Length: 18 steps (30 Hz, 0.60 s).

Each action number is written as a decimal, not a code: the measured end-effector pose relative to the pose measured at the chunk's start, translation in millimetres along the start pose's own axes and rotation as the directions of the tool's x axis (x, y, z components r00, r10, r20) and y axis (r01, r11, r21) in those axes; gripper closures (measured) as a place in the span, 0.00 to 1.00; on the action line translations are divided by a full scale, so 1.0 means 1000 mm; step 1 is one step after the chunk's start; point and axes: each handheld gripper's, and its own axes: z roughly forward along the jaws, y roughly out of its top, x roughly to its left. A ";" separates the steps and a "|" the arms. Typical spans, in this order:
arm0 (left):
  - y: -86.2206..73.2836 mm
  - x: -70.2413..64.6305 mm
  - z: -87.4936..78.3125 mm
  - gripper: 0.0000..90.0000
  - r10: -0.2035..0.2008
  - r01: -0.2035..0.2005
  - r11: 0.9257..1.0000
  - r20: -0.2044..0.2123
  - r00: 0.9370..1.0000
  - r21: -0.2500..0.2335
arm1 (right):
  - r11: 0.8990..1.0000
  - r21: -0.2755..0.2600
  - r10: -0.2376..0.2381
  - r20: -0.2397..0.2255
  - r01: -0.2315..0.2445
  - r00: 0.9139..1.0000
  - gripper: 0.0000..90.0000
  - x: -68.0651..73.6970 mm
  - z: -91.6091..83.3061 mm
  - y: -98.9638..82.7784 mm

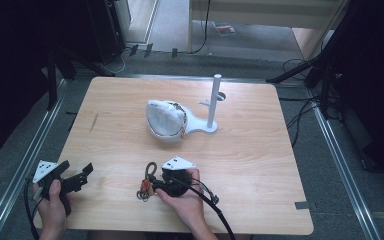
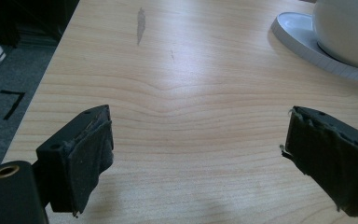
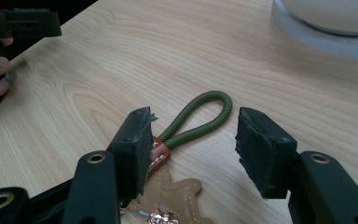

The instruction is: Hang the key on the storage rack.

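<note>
Your right claw (image 3: pixel 191 144) gaped wide over the keychain (image 3: pixel 198 119) with its green cord loop, near the surface's (image 1: pixel 260 150) six o'clock edge. Your left claw (image 2: pixel 196 158), at eight o'clock, stood wide, holding nothing. The white object (image 1: pixel 166 119), perhaps a cap, lay at centre.

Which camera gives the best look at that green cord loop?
The right gripper view: the green loop lies close up between that gripper's open jaws, joined to a tan leather tag. The high view shows it small beside the right gripper.
</note>
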 end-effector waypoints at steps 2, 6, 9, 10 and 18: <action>0.000 0.000 0.000 0.09 0.000 0.000 1.000 0.001 1.000 -0.001 | 1.000 0.003 0.006 -0.007 -0.006 1.000 0.52 0.002 0.003 -0.001; 0.000 0.000 0.000 0.09 0.000 0.000 1.000 0.002 1.000 0.000 | 0.999 0.042 0.020 -0.024 -0.019 1.000 0.58 0.004 0.004 0.002; 0.000 0.000 0.000 0.09 0.000 0.000 1.000 0.002 1.000 0.000 | 0.997 0.073 0.018 -0.024 -0.017 1.000 0.58 0.003 0.004 0.006; 0.000 0.000 0.000 0.09 0.001 -0.001 1.000 0.002 1.000 0.001 | 0.996 0.093 0.013 -0.026 -0.010 1.000 0.58 0.002 0.004 0.007; 0.000 0.000 0.000 0.09 0.002 -0.002 1.000 0.003 1.000 0.003 | 0.974 0.225 -0.021 -0.029 0.027 0.999 0.63 0.008 0.008 0.021</action>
